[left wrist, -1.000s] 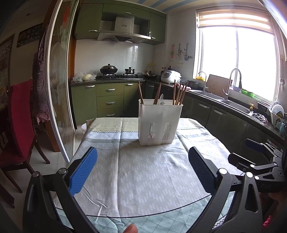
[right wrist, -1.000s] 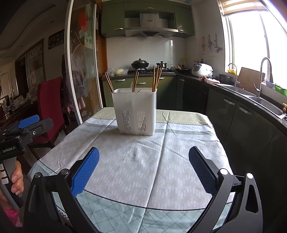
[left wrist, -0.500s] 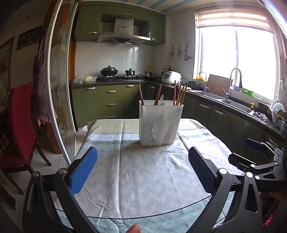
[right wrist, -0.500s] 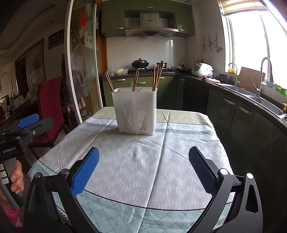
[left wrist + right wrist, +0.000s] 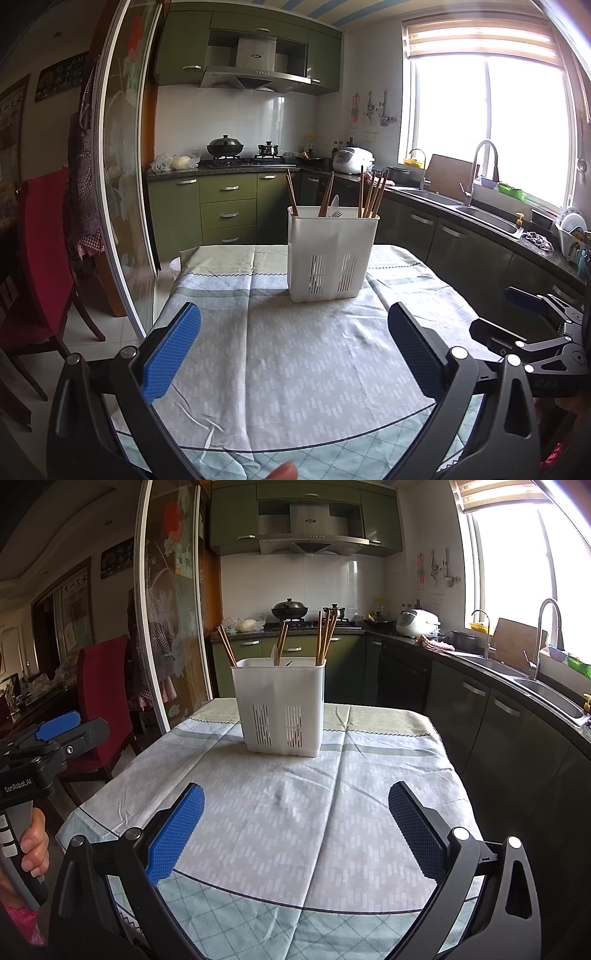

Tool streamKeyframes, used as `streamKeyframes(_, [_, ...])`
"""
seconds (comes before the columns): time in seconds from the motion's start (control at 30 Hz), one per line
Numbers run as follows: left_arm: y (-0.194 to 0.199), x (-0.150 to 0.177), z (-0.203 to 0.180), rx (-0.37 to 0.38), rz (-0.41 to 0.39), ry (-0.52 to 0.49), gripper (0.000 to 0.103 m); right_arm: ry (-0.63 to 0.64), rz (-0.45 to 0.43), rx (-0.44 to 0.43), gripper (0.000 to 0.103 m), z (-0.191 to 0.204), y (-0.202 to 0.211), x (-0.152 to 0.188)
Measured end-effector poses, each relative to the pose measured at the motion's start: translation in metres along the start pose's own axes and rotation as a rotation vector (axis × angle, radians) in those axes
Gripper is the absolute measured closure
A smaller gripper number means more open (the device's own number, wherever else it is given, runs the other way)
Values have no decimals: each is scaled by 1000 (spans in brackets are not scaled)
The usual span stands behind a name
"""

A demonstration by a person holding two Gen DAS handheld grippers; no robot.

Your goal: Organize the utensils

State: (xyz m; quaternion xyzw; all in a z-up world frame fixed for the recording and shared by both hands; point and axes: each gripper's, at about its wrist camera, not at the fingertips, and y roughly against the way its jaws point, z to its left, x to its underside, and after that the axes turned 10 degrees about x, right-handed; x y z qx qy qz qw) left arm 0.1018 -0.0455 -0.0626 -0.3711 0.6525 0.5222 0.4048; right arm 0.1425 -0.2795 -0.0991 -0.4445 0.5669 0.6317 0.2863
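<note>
A white slotted utensil holder (image 5: 332, 254) stands upright on the table's far half; it also shows in the right wrist view (image 5: 282, 710). Several brown chopsticks (image 5: 371, 194) (image 5: 324, 637) stick up from its compartments, with a pale spoon (image 5: 334, 205) and a fork in the middle one. My left gripper (image 5: 293, 345) is open and empty, above the near part of the table. My right gripper (image 5: 295, 825) is open and empty, also short of the holder. Each gripper shows at the edge of the other's view, the right one (image 5: 532, 332) and the left one (image 5: 55, 738).
The table carries a pale patterned cloth (image 5: 295, 369) (image 5: 314, 830). A red chair (image 5: 40, 251) and a glass sliding door (image 5: 118, 184) stand to the left. Kitchen counters with a sink (image 5: 487, 218) run along the right.
Both grippers stay open and empty. The left view has shifted slightly, with the holder a touch higher in frame. The right view is nearly unchanged.
</note>
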Motion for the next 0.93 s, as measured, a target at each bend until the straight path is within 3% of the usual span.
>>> streamKeyframes(0.27, [-8, 3, 6, 1, 37, 25, 6, 1, 3, 0, 5, 0, -2, 1])
streamKeyframes(0.53, [-4, 6, 9, -7, -2, 35, 6, 0, 5, -1, 5, -2, -3, 1])
streamKeyframes(0.93, [-16, 8, 7, -51, 71, -17, 6, -5, 10, 2, 5, -6, -7, 1])
